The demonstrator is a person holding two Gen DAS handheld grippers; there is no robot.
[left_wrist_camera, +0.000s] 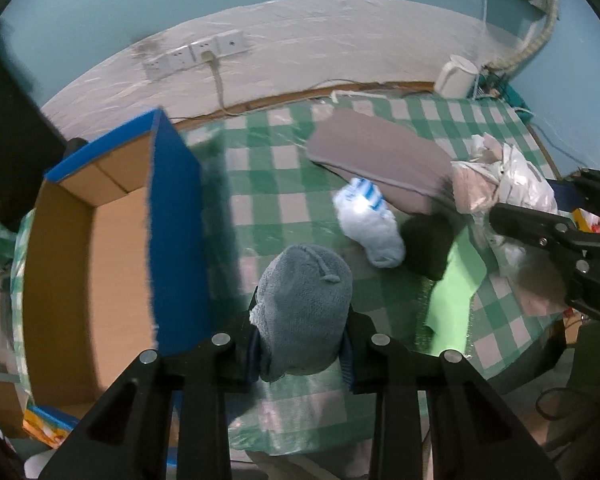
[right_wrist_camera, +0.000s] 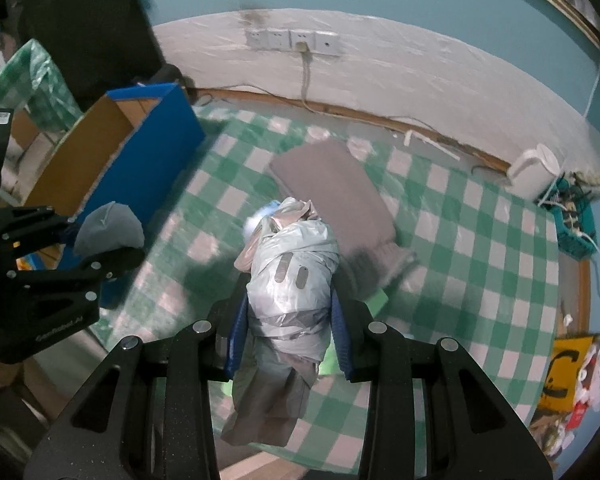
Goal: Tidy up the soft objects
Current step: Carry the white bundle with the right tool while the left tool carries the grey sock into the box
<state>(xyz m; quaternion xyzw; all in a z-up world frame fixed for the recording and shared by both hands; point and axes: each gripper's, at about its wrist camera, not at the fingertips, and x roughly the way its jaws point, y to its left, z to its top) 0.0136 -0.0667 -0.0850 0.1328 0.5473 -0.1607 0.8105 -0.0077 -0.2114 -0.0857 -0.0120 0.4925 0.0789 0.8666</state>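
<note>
A: What's in the blue box (left_wrist_camera: 172, 216)?

B: As far as its brown cardboard inside shows, nothing; the bottom near the lower edge is cut off in the left wrist view. It sits on the checked tablecloth (left_wrist_camera: 260, 184), to the left of the left gripper (left_wrist_camera: 300, 344), open side up.

A: And the left gripper itself?

B: Its jaws are clamped on a grey-blue fleece bundle (left_wrist_camera: 306, 300), a rolled sock or small cloth (I can't tell which). The pads press both its sides. It has a nubby, towel-like surface and a short loose thread near the top.

A: Which way does it point?

B: Its long axis runs forward along the fingers, the rounded end sticking out past the fingertips, away from the camera.

A: The right gripper (right_wrist_camera: 288, 336)?

B: Closed on a soft parcel in grey plastic film (right_wrist_camera: 292, 280), with pinkish fabric showing at the far end. The blue pads squeeze its middle. It also lies lengthwise along the fingers, one end past the tips, the other hanging back toward the camera.

A: What lies beyond the jaws?

B: On the cloth ahead of the left jaws: a white sock with blue stripes (left_wrist_camera: 370, 224), a dark item (left_wrist_camera: 428, 244) just beside it, a green sheet (left_wrist_camera: 454, 292) and a folded taupe cloth (left_wrist_camera: 380, 164) farther out
</note>
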